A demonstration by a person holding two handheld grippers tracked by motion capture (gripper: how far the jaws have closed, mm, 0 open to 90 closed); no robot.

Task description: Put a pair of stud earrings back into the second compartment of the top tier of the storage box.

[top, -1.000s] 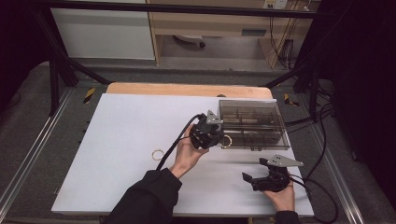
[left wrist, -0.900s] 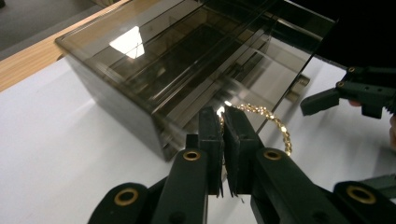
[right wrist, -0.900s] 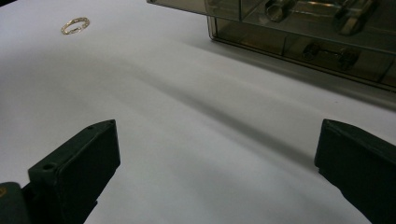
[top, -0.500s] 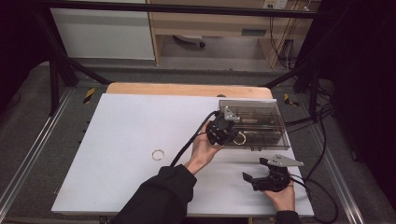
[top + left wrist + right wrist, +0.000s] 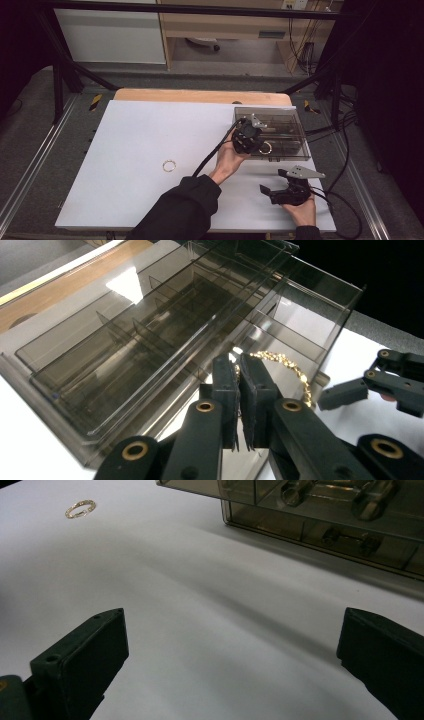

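Observation:
My left gripper (image 5: 239, 386) is shut on a gold chain (image 5: 286, 366), which hangs in a loop from between the jaws. In the high view that gripper (image 5: 254, 142) hovers at the front left of a smoky clear organiser box (image 5: 285, 129), with the gold chain (image 5: 265, 147) dangling over the box's near compartments. A second gold ring-shaped bracelet (image 5: 169, 165) lies flat on the white table, left of the hand. My right gripper (image 5: 279, 188) rests near the table's front edge, open and holding nothing; its wide-spread jaws frame bare table (image 5: 230, 645).
The organiser box (image 5: 150, 340) has several long, divided compartments. Its front wall (image 5: 320, 530) faces the right gripper, and the bracelet (image 5: 80, 508) lies far off to the left. A black cable (image 5: 212, 155) trails from the left gripper. A wooden strip (image 5: 200, 96) borders the table's far edge.
The left hand has carried the gold chain rightward from the table's middle to the box's front left corner. The right gripper has stayed where it was.

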